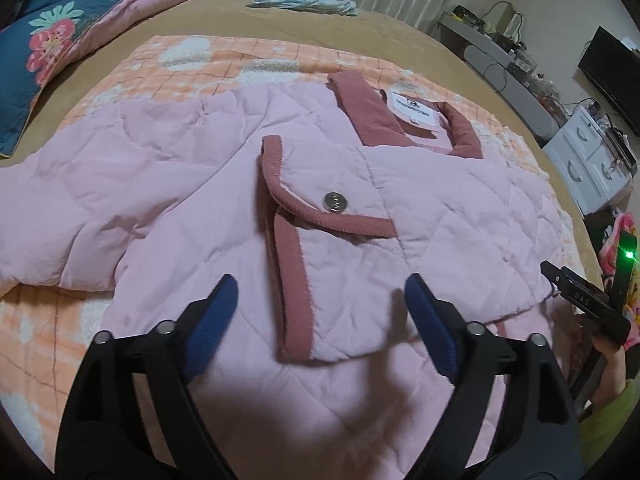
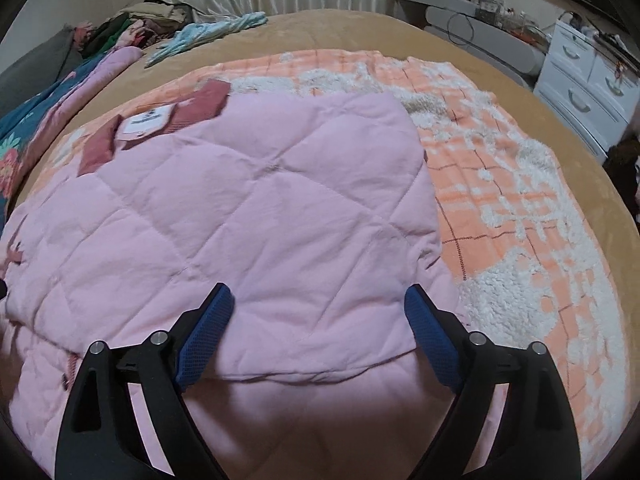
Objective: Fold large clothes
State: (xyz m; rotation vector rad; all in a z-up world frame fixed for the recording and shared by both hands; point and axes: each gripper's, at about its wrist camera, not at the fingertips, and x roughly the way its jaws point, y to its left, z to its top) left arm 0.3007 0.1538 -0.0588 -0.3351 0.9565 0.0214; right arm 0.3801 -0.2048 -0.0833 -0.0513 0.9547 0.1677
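Observation:
A pink quilted jacket (image 1: pixel 224 208) with dark rose trim, a snap button (image 1: pixel 334 202) and a white neck label (image 1: pixel 414 109) lies partly folded on the bed. My left gripper (image 1: pixel 320 292) is open and empty, hovering just above its trimmed front panel. The right gripper's body (image 1: pixel 588 304) shows at the right edge of the left wrist view. In the right wrist view the jacket (image 2: pixel 248 216) has one side folded over. My right gripper (image 2: pixel 320 300) is open and empty above the folded edge.
An orange and white checked fleece blanket (image 2: pixel 520 208) lies under the jacket on a tan bedspread (image 2: pixel 360 32). A floral quilt (image 1: pixel 52 48) and a light blue garment (image 1: pixel 304 0) lie at the far side. White drawers (image 2: pixel 588 80) stand right of the bed.

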